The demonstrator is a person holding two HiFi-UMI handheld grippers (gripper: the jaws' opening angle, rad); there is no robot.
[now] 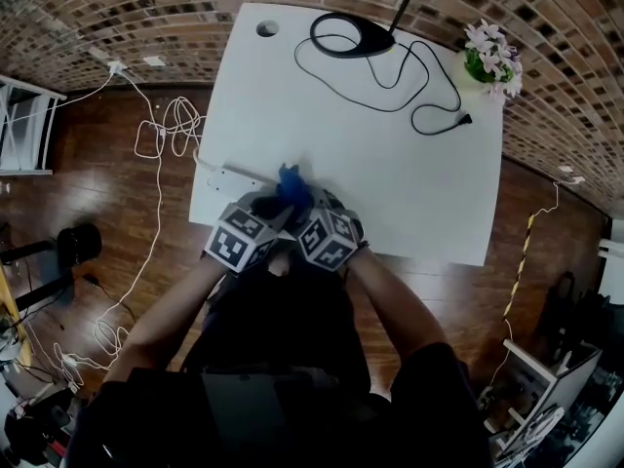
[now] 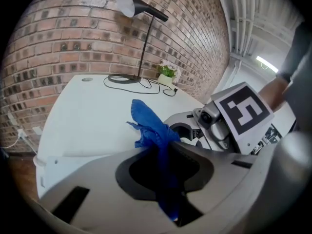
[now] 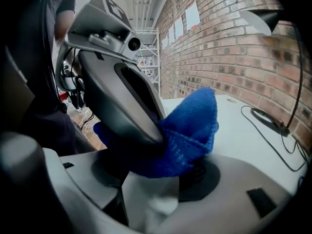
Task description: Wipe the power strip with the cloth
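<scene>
Looks mid-wipe. Holds cloth pinched in left claw, jaws nearly together on the blue fabric, loose tuft poking past the tips. Grips a white block in right claw, jaws fairly wide on it; reads as the near end of the strip, though cloth covers most of it there. Has both claws tight together near the front-left edge of the surface, cloth bunched on the strip where they meet; leaves the rest of the strip bare, running toward the left edge. Next, probably: drag cloth along the strip away from right claw, pressing down and minding the pinch so fabric doesn't slip out. Needs right claw steady as anchor, else strip likely slides with the wipe. Can't tell how much is already wiped.
</scene>
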